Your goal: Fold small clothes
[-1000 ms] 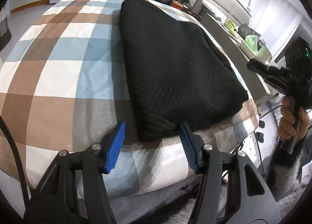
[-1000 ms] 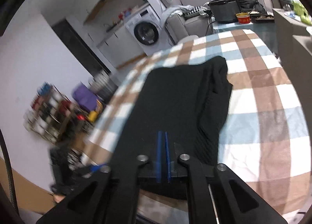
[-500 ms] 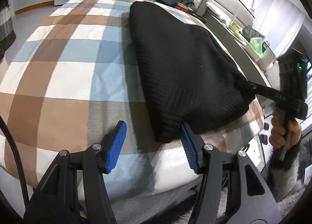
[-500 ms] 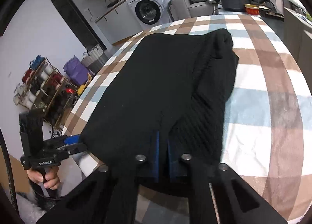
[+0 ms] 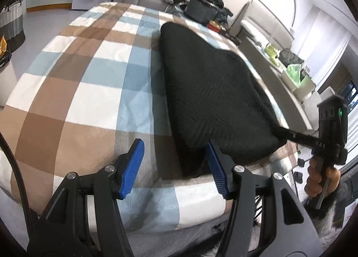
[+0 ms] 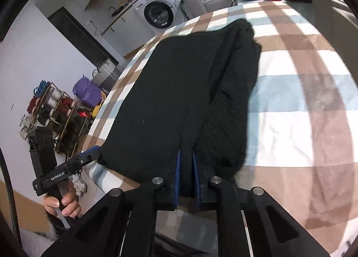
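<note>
The black knit garment [image 5: 208, 91] lies flat along the near edge of the checked surface [image 5: 85, 91], its near corners almost at the edge; it looks soft, limp and fairly thick, likely to sag and drag unless held at both corners. The right claw [image 6: 185, 176] pinches cloth at one near corner, its jaws easing apart. The left claw [image 5: 174, 167] stands half open, empty, beside the other corner.

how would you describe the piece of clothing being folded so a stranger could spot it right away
Find the checked brown, blue and white cloth covering the table. The black knit garment lies on it near the front edge. It is the only clothing on that cloth.
</note>
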Demonstrator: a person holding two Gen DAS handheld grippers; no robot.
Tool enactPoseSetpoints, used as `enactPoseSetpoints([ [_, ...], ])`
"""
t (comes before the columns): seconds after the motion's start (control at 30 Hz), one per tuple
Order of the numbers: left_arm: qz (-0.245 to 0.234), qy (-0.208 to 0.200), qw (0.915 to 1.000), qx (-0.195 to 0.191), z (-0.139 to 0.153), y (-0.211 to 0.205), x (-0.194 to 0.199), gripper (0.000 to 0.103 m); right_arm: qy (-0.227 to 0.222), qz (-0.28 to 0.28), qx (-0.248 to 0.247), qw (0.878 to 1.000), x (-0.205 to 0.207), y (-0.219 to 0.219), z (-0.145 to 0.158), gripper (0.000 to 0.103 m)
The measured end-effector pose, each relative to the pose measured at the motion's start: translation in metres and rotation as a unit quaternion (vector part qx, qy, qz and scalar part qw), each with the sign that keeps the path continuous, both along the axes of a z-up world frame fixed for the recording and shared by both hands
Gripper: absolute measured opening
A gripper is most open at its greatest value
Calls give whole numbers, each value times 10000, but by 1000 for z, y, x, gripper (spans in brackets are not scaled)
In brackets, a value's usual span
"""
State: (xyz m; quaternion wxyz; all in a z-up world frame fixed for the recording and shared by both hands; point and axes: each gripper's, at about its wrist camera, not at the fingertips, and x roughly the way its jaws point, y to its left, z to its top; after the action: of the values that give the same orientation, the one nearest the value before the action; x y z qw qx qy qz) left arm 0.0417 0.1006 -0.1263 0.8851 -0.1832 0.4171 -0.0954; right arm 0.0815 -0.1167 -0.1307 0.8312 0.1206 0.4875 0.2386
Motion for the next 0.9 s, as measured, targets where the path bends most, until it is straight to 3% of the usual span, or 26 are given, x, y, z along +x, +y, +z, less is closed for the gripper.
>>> enactPoseSetpoints([
  [0.17,-207,39,9998,-12,0,-10,0,54,-105,132,152,9997,-5,-1,0,31],
  [0.27,-410,26,9991,138,-1,-22,-1,54,-80,203,125,9997,2,8,-4,32],
  [0.33,-536,52,9982,265,-3,-30,-2,54,-67,182,26,9998,8,14,-7,23],
  [0.37,-557,69,9980,290,-4,-31,-2,54,-54,141,-28,9999,12,14,-4,9],
  [0.4,-585,97,9978,281,-5,-32,-1,54,-66,87,-24,9999,13,15,-3,7],
  [0.5,-557,129,9982,183,-7,-28,-1,54,-264,-12,129,9996,8,12,8,6],
  [0.63,-362,137,9992,-87,-6,-15,3,54,-174,-39,-268,9995,5,10,0,6],
  [0.73,-128,104,9997,-181,-3,-8,8,54,-166,-16,-242,9996,4,8,-3,6],
  [0.9,-82,168,9996,197,-7,-16,24,54,-173,45,-301,9994,3,8,-3,7],
])
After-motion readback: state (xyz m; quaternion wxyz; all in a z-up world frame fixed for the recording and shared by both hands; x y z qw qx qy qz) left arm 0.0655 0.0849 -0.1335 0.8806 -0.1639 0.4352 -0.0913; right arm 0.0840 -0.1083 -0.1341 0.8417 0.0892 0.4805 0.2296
